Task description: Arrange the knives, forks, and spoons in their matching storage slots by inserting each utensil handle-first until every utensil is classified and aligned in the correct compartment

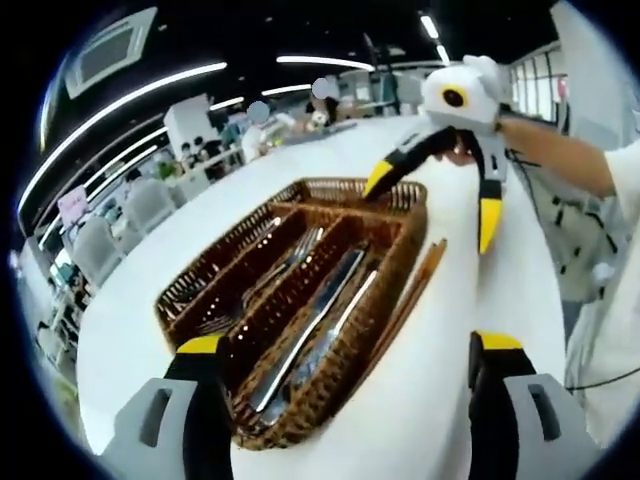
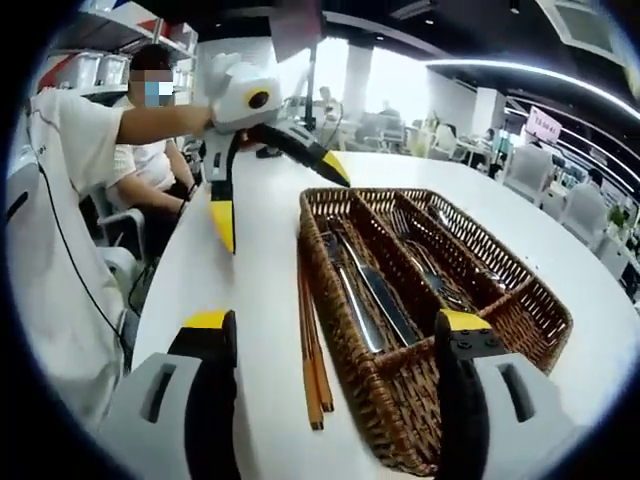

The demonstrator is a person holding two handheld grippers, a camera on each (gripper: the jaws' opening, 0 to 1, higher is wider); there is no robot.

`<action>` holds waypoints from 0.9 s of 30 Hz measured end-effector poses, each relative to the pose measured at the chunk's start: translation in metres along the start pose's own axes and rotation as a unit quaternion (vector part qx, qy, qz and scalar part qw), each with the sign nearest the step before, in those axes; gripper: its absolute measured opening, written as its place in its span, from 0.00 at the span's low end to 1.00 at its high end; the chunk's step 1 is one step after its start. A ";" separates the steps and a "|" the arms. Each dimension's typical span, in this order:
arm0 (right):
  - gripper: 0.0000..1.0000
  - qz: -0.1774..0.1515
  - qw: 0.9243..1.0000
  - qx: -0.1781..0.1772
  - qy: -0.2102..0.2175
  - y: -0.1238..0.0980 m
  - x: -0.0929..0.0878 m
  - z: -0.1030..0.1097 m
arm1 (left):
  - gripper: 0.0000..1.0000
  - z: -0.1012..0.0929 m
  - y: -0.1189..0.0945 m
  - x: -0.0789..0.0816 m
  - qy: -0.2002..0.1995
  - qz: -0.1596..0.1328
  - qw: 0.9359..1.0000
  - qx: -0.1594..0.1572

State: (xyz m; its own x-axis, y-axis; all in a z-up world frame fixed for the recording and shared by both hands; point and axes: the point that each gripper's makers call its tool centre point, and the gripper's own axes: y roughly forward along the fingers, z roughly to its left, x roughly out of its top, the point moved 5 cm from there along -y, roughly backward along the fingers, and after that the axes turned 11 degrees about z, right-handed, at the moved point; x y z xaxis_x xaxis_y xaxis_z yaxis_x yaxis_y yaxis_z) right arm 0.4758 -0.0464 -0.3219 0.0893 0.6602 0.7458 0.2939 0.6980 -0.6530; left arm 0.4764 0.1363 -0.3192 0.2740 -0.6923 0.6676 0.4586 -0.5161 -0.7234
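Brown wicker tray (image 2: pixel 400 420) with long compartments on white table; knives (image 2: pixel 375 290) lie lengthwise in one slot; forks (image 1: pixel 270 275) in the next; brown chopsticks (image 2: pixel 312 350) lie just beside tray.

White table (image 1: pixel 450 330), wicker cutlery basket (image 1: pixel 390 300) on it, brown chopsticks (image 1: pixel 415 290) just beside the basket.

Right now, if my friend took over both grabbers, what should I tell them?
Left gripper: open, holding nothing, hovering at one end of the wicker cutlery basket.
Right gripper: open, holding nothing, at the basket's opposite end.
Knives lie in the compartment next to the chopsticks; forks in a middle compartment.
Brown chopsticks lie on the white table, outside and along the basket's wall.
Done: the cutlery in view sits in the basket.
Left: maybe the chopsticks; check alignment.
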 end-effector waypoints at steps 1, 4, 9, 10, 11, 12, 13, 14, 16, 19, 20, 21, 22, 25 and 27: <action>0.85 -0.001 1.000 0.000 0.001 -0.001 0.000 0.000 | 1.00 0.000 0.000 -0.001 -0.002 0.000 1.000 0.000; 0.86 -0.006 1.000 -0.007 0.001 -0.004 0.000 0.002 | 1.00 -0.001 -0.002 -0.003 -0.008 -0.005 1.000 0.003; 0.86 -0.010 1.000 -0.015 -0.005 -0.007 0.000 0.005 | 1.00 -0.005 -0.003 -0.004 -0.006 -0.008 1.000 0.010; 0.86 -0.011 1.000 -0.017 -0.008 -0.008 0.000 0.006 | 1.00 -0.005 -0.003 -0.005 -0.005 -0.008 1.000 0.009; 0.86 -0.012 1.000 -0.016 -0.006 -0.008 0.001 0.008 | 1.00 -0.006 -0.003 -0.005 -0.003 -0.007 1.000 0.010; 0.86 -0.013 1.000 -0.014 -0.005 -0.009 0.001 0.009 | 1.00 -0.007 -0.003 -0.005 -0.001 -0.006 1.000 0.012; 0.86 -0.013 1.000 -0.014 -0.006 -0.009 0.001 0.010 | 1.00 -0.007 -0.003 -0.005 -0.001 -0.007 1.000 0.012; 0.86 -0.013 1.000 -0.014 -0.006 -0.009 0.001 0.011 | 1.00 -0.007 -0.003 -0.005 -0.001 -0.008 1.000 0.013; 0.86 -0.014 1.000 -0.015 -0.008 -0.010 0.001 0.014 | 1.00 -0.009 -0.004 -0.005 0.000 -0.011 1.000 0.015; 0.86 -0.018 1.000 -0.019 -0.006 -0.013 -0.001 0.015 | 1.00 -0.010 -0.005 -0.005 0.000 -0.014 1.000 0.020; 0.86 -0.020 1.000 -0.021 -0.005 -0.014 -0.002 0.015 | 1.00 -0.010 -0.006 -0.005 -0.001 -0.014 1.000 0.022; 0.86 -0.024 0.999 -0.023 -0.003 -0.015 -0.002 0.015 | 1.00 -0.011 -0.006 -0.005 -0.001 -0.016 1.000 0.024; 0.86 -0.028 0.999 -0.029 0.000 -0.016 -0.004 0.015 | 1.00 -0.011 -0.007 -0.005 -0.002 -0.018 1.000 0.025; 0.86 -0.033 0.999 -0.037 0.002 -0.017 -0.009 0.017 | 1.00 -0.012 -0.009 -0.004 -0.019 -0.033 0.999 0.027; 0.86 -0.036 0.999 -0.036 0.006 -0.017 -0.011 0.018 | 1.00 -0.013 -0.010 -0.003 -0.022 -0.041 0.999 0.029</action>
State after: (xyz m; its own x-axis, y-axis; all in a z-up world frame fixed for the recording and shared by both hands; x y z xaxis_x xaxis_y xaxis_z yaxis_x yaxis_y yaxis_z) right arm 0.4524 -0.0604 -0.3209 0.0762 0.6062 0.7917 0.3682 0.7208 -0.5873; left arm 0.4600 0.1373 -0.3166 0.2699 -0.6263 0.7314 0.5293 -0.5381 -0.6560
